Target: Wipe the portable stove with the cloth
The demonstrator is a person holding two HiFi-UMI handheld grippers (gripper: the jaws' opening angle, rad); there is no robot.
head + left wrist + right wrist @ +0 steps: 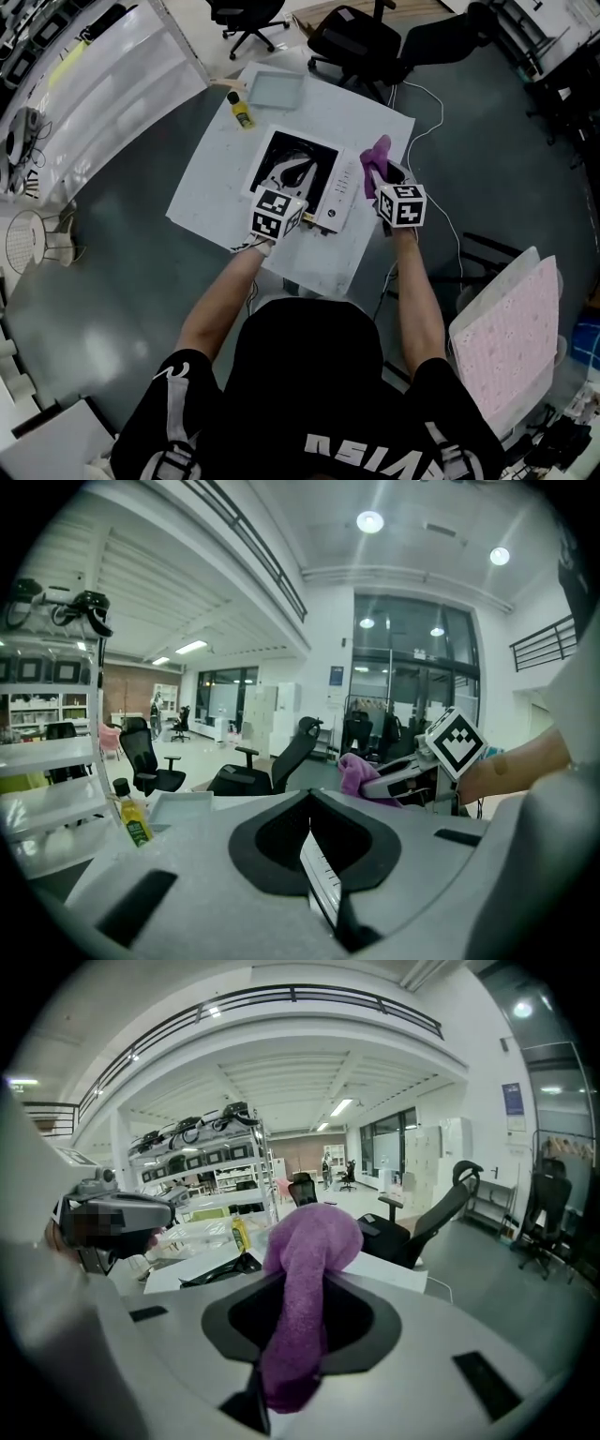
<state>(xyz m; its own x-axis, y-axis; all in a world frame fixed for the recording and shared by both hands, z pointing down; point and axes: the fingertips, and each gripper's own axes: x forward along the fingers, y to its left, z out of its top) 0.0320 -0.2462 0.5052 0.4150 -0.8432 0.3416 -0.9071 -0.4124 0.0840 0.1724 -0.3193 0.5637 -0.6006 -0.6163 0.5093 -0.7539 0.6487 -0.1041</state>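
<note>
The portable stove (pixel 302 178), white with a black top, lies in the middle of a white table (pixel 216 178). My right gripper (pixel 382 180) hovers over the stove's right edge, shut on a purple cloth (pixel 376 161). The cloth (pixel 305 1288) bulges up out of the jaws of that gripper (pixel 292 1340). My left gripper (pixel 309 223) is at the stove's near corner. Its jaws (pixel 316 846) stand together, and only a thin white ridged strip shows between them. The left gripper view catches the right gripper (pixel 412 775) and the cloth (pixel 356 771). Whether either gripper touches the stove is unclear.
A small yellow bottle (pixel 241 110) and a shallow tray (pixel 276 90) sit at the table's far end. Black office chairs (pixel 356 42) stand beyond it. A white cable (pixel 433 131) hangs off the right side. A pink padded panel (pixel 511 342) is at my right.
</note>
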